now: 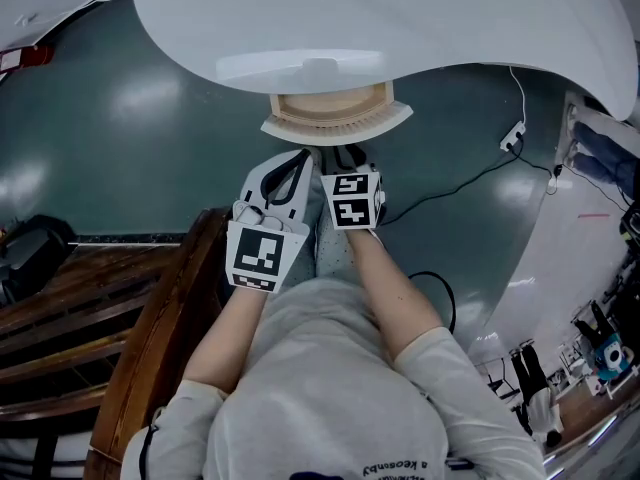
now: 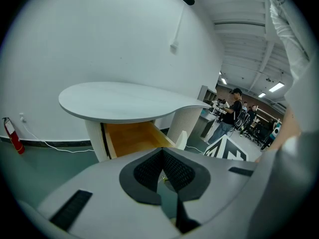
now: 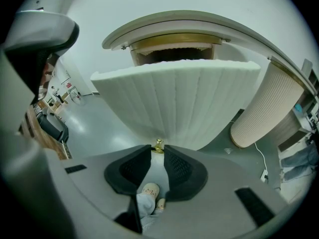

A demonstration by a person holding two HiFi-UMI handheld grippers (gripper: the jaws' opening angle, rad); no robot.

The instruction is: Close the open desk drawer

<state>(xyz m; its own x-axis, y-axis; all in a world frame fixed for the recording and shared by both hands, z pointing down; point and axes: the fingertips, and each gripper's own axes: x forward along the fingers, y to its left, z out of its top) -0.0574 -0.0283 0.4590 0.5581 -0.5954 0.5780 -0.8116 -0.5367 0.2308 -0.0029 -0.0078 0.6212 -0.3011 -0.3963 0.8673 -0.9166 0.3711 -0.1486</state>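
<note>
The white desk has its drawer pulled out toward me, with a curved, ribbed white front and a wooden inside. In the right gripper view that front fills the frame. Its small brass knob sits right between the tips of my right gripper, whose pads stand narrowly apart around it. In the head view the right gripper touches the drawer front's middle. My left gripper hangs just left of it, short of the drawer, with its pads together and nothing between them.
A round ribbed desk leg stands to the drawer's right. A cable runs over the green floor to a power strip. A dark wooden bench is at my left. People stand far off in the room.
</note>
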